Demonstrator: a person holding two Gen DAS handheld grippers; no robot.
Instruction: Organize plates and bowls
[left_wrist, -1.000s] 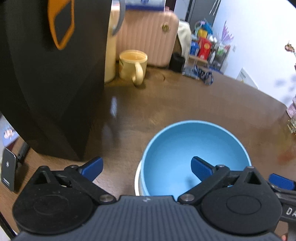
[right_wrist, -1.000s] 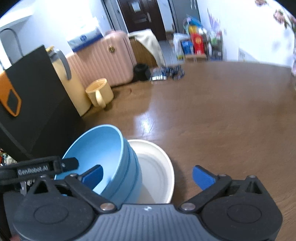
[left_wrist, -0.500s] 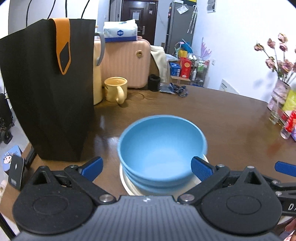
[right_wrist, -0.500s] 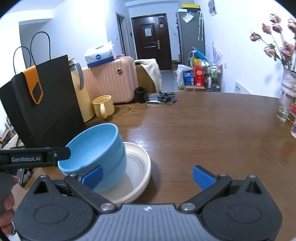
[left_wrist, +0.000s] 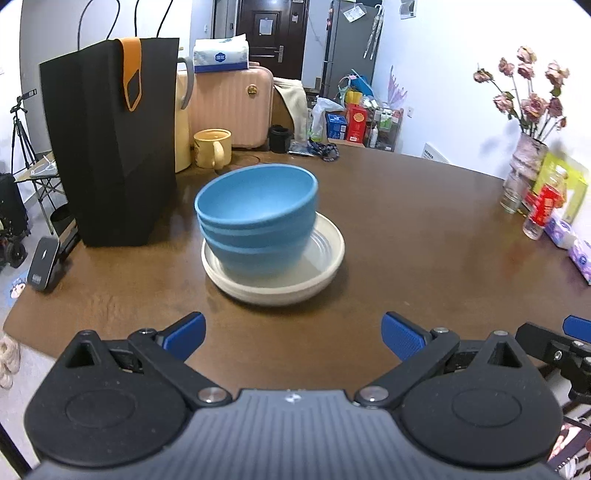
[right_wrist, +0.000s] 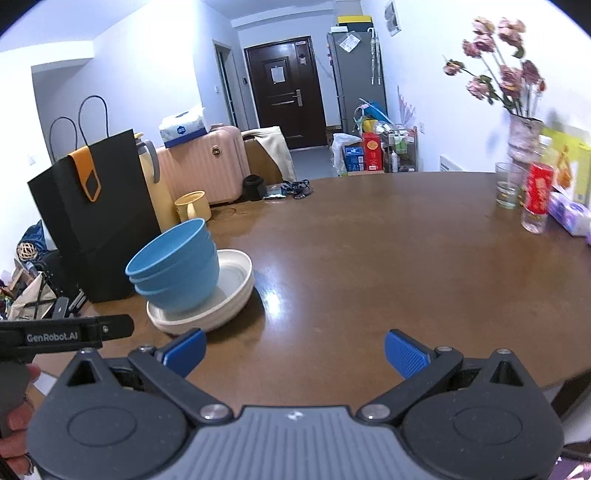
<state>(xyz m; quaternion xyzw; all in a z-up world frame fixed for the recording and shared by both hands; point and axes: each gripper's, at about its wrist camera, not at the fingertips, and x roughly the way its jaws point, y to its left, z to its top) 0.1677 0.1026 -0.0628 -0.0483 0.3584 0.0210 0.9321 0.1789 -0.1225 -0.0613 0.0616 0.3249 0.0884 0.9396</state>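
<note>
Both jaws gaped empty, drawn back from a second earlier; blue bowls (left_wrist: 256, 218) sat nested on the white plate (left_wrist: 321, 273), frame center. Stacking looked finished to me.

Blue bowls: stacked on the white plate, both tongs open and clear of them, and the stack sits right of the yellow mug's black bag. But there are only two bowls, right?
Not two. The left wrist view shows three blue bowls nested on the white plate. The rest holds: left tongs and right tongs open and clear.
</note>
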